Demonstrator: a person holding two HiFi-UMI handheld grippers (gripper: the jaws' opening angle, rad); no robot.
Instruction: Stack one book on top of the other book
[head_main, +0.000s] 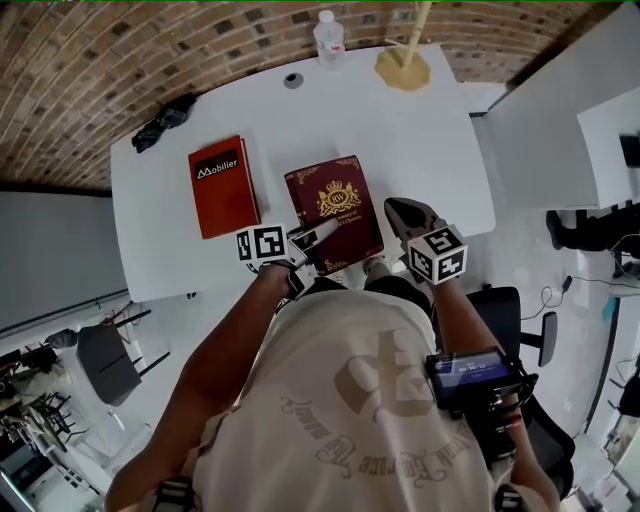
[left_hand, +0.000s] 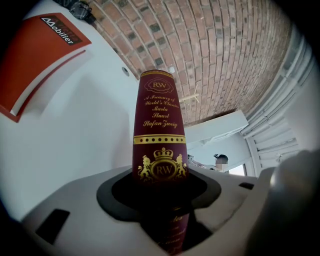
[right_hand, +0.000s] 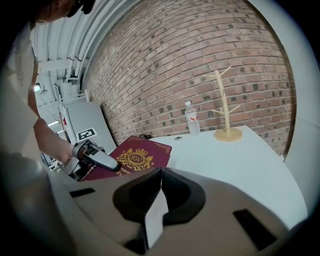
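Observation:
An orange book (head_main: 222, 185) lies flat on the left part of the white table (head_main: 420, 150). A maroon book with gold print (head_main: 335, 205) is to its right, near the front edge. My left gripper (head_main: 312, 238) is shut on the near left edge of that maroon book, whose spine (left_hand: 160, 125) runs up between the jaws in the left gripper view (left_hand: 162, 192). The orange book (left_hand: 40, 60) shows at the upper left there. My right gripper (head_main: 398, 210) hovers just right of the maroon book, apart from it, jaws shut on nothing (right_hand: 159, 182). It looks at the maroon book (right_hand: 137, 156) and the left gripper (right_hand: 95, 159).
At the table's far edge stand a water bottle (head_main: 329, 38) and a wooden branch stand (head_main: 404, 62). A black bundle (head_main: 165, 122) lies at the far left corner, and a round cable hole (head_main: 292, 80) is near the bottle. An office chair (head_main: 520, 320) is at my right.

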